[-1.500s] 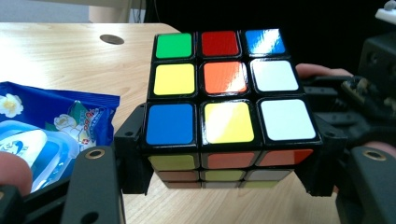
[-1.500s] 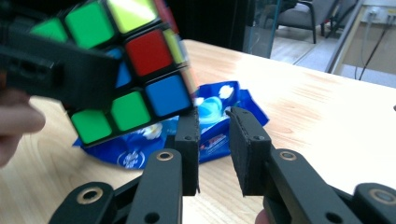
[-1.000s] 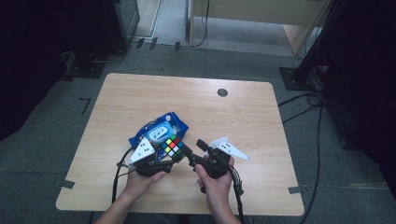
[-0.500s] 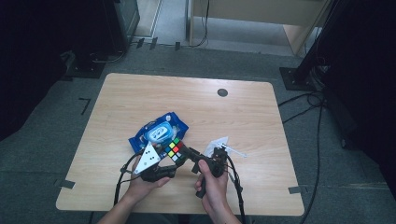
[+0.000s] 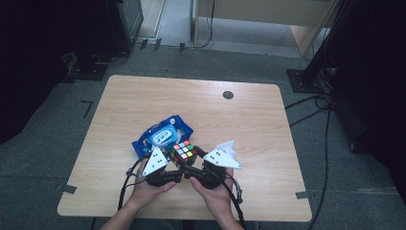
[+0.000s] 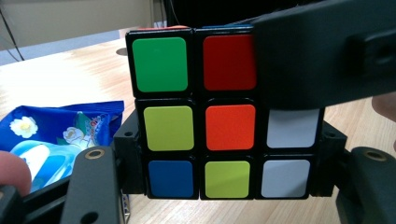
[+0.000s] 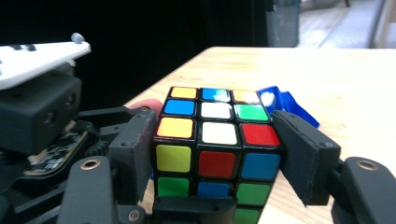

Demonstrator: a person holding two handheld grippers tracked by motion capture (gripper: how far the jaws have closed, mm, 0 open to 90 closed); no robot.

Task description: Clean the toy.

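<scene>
A black-framed 3-by-3 puzzle cube with coloured stickers sits near the front edge of the light wooden table, between the 2 hand-held grippers. The left gripper has the cube clamped: in the left gripper view its 2 black jaws press on the cube's lower side faces, and the face towards the camera shows green, red, yellow-green, orange, white and blue squares. The right gripper comes in from the other side. In the right gripper view its jaws straddle the upper layers of the cube; the left pad lies against the cube's side, while the right pad looks a shade off the face, so I cannot tell whether the grip is firm. These jaws have just been closing and then easing a little, with the cube between them. A blue plastic pack of wet wipes lies flat on the table just behind the cube. A crumpled white tissue rests just beyond the right gripper.
</scene>
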